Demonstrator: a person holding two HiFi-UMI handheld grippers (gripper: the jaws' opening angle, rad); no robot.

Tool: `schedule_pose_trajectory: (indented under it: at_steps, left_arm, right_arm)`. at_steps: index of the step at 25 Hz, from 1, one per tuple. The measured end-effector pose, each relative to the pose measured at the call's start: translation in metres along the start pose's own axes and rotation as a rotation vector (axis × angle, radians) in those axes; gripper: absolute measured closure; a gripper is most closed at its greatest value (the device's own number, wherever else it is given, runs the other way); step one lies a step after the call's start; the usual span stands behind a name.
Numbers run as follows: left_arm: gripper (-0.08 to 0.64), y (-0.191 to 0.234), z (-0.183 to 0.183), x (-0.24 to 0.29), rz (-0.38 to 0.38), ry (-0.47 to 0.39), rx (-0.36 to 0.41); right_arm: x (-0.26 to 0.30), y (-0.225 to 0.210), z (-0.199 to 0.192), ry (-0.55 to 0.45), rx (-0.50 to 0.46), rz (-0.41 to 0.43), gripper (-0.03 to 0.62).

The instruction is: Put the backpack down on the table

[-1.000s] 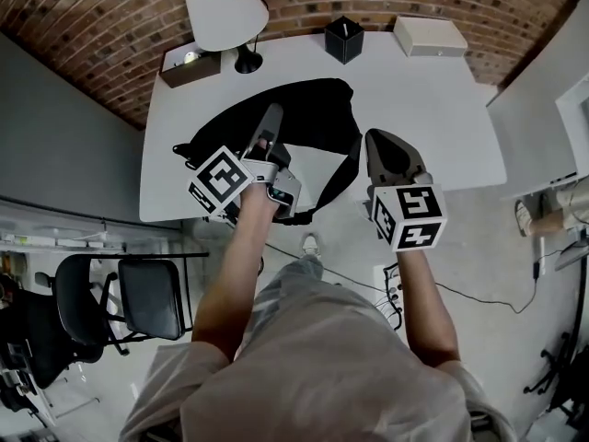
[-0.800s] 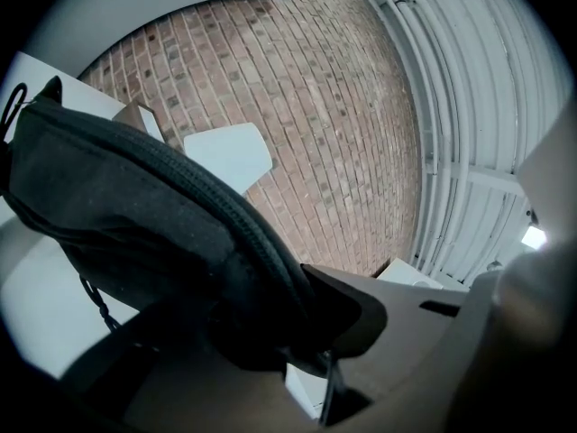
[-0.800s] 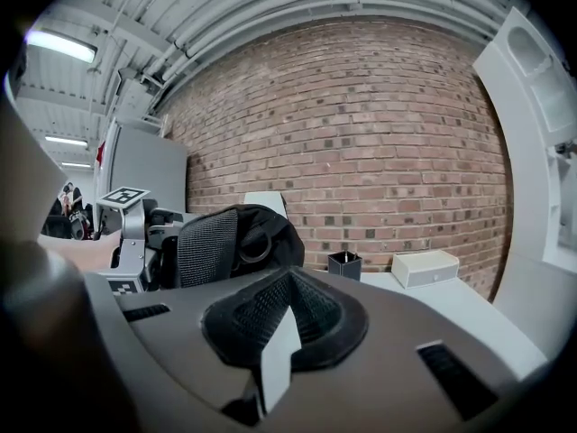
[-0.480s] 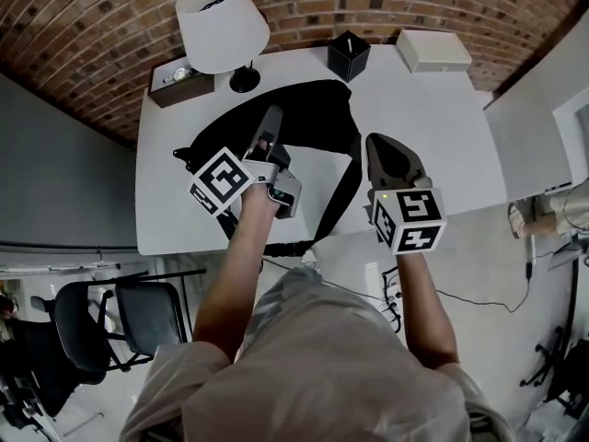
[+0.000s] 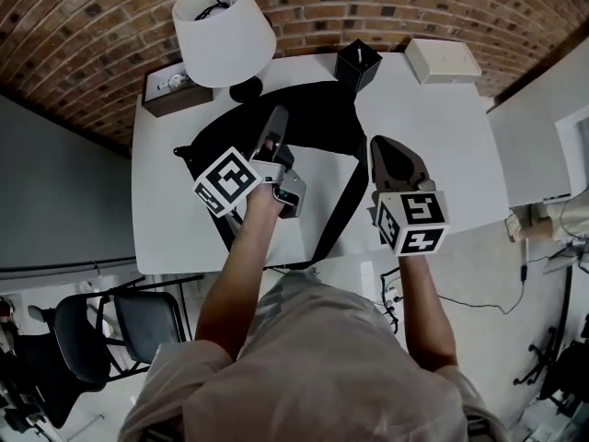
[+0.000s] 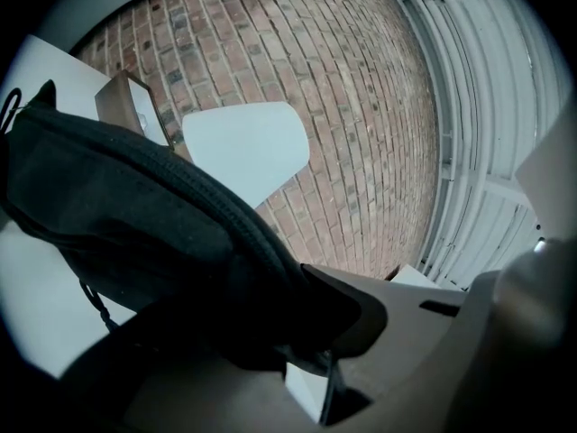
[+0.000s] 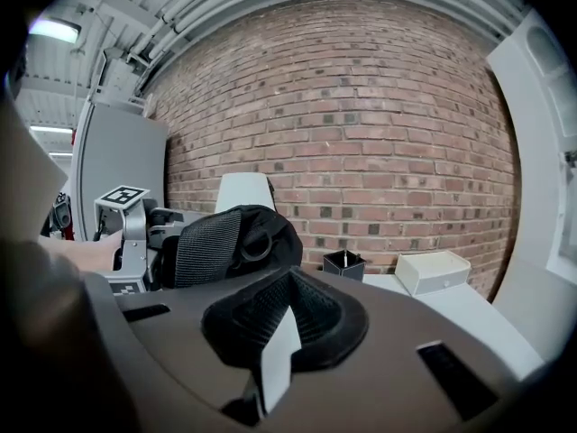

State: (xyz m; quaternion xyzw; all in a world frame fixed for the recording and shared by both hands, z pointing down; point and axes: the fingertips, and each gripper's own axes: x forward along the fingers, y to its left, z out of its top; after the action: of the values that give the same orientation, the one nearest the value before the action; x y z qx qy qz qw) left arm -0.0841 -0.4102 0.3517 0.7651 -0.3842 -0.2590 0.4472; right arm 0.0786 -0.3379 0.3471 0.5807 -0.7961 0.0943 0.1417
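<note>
The black backpack (image 5: pixel 313 118) hangs over the white table (image 5: pixel 433 127), its dark bulk spread across the table's left half. My left gripper (image 5: pixel 273 127) is shut on the backpack's top, and black fabric (image 6: pixel 135 215) fills the space between its jaws (image 6: pixel 297 332). A shoulder strap (image 5: pixel 342 201) trails from the bag down to the table's front edge. My right gripper (image 5: pixel 388 155) is to the right of the bag, apart from it, shut with nothing held. In the right gripper view the backpack (image 7: pixel 230 237) shows left of and beyond the closed pads (image 7: pixel 284 318).
At the back of the table stand a white-shaded lamp (image 5: pixel 224 21), a brown box (image 5: pixel 170 93), a black pen holder (image 5: pixel 357 63) and a white box (image 5: pixel 443 60). A brick wall is behind. A black chair (image 5: pixel 138 325) stands on the floor at lower left.
Both grippers and the backpack have moved forward, further over the table. The table's front edge has come nearer to me. Neither gripper's hold has changed.
</note>
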Motion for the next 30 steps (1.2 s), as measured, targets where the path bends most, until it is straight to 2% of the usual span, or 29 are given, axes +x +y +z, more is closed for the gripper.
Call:
schedule_pose_trajectory:
  at_steps: [6, 13, 22, 30]
  left_arm:
    - [0.494, 0.019, 0.003, 0.01, 0.022, 0.011, -0.013]
    - [0.495, 0.023, -0.013, 0.01, 0.024, 0.041, -0.031]
    - [0.495, 0.029, -0.052, -0.003, 0.056, 0.064, -0.088]
    - [0.495, 0.036, -0.086, -0.014, 0.099, 0.053, -0.133]
  right_arm:
    - [0.014, -0.007, -0.005, 0.023, 0.017, -0.019, 0.591]
    - [0.017, -0.013, -0.017, 0.045, 0.037, -0.029, 0.591]
    - [-0.004, -0.027, -0.033, 0.046, 0.05, -0.03, 0.591]
    - [-0.025, -0.037, -0.042, 0.045, 0.051, 0.016, 0.591]
